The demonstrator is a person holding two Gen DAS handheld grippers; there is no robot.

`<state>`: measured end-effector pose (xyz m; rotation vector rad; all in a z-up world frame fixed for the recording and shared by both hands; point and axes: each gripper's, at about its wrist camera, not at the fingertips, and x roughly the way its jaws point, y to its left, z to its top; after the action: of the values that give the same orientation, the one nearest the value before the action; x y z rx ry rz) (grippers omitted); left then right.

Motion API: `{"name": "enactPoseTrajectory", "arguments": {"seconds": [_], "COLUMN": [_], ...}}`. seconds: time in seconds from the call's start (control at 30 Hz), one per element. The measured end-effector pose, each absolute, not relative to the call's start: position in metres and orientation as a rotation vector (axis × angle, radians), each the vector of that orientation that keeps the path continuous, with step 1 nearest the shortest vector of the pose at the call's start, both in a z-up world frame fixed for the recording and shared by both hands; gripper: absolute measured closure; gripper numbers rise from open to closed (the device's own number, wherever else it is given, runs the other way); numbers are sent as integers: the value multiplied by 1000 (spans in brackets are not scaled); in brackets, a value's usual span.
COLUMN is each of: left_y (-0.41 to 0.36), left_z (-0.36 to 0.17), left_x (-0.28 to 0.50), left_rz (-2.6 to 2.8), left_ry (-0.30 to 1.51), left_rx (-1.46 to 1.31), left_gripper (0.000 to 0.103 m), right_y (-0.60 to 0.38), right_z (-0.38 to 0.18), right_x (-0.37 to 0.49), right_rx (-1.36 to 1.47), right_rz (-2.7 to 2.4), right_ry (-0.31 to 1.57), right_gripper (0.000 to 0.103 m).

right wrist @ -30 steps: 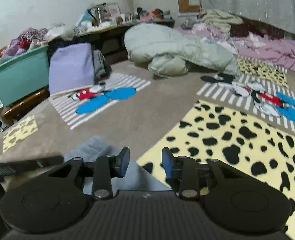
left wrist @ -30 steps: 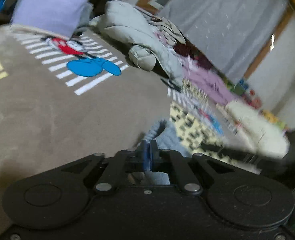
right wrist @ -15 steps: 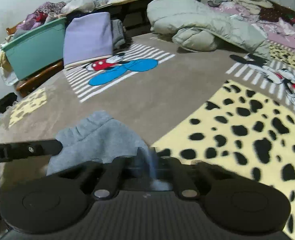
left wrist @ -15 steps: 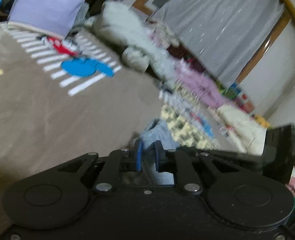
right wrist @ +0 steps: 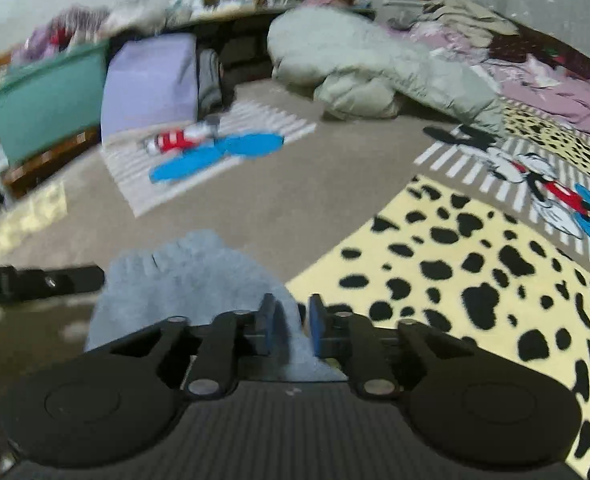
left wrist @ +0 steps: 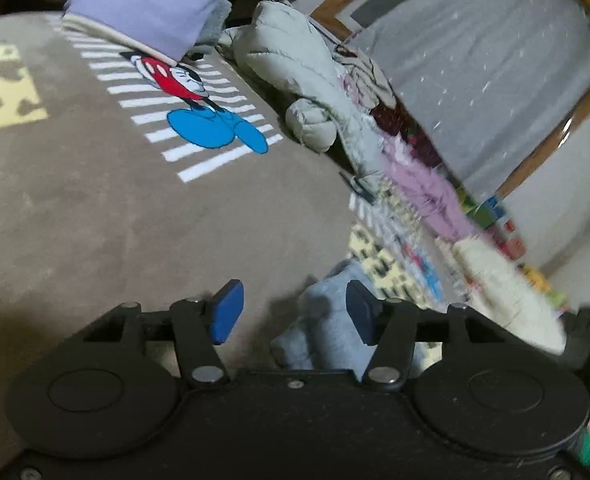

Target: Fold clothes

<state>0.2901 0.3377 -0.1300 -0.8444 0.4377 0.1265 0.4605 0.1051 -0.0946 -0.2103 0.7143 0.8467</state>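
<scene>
A small grey-blue fleece garment lies bunched on the brown carpet. In the left wrist view it sits under and just past the right finger. My left gripper is open wide and holds nothing. My right gripper is partly open, its blue pads a small gap apart, with the garment's near edge lying between and below them. The left gripper's black finger shows at the garment's left edge in the right wrist view.
The carpet has a yellow leopard-print patch and cartoon mouse panels. A grey-green puffy jacket, a lilac folded stack, a teal bin and pink bedding lie further back.
The left gripper was shut on the garment and has opened wide, letting it go. The right gripper shut on the garment half a second ago and has now opened slightly.
</scene>
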Motion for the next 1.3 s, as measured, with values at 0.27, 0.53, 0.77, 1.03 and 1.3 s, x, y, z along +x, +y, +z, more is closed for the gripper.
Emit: {"name": "enactPoseTrajectory", "arguments": {"seconds": [0.27,0.53,0.77,1.03,1.3], "left_y": [329,323,318,315,306], "left_z": [-154,-157,-156,-156,-153], "left_x": [294,298,301,298,301], "left_rz": [54,40,55,62,74], "left_ry": [592,573,594,597,605], "left_rx": [-1009,-1080,-1039,-1025,-991], "left_gripper": [46,46,46,45,41], "right_y": [55,-1,-86,-173,-207], "right_z": [-62,-99,-104,-107,-102], "right_x": [403,366,338,305,331], "right_rx": [-241,-302,-199,-116,16], "right_rz": [876,778,618,517,444], "right_ry": [653,749,676,612,546], "right_gripper": [65,65,66,68,59]}}
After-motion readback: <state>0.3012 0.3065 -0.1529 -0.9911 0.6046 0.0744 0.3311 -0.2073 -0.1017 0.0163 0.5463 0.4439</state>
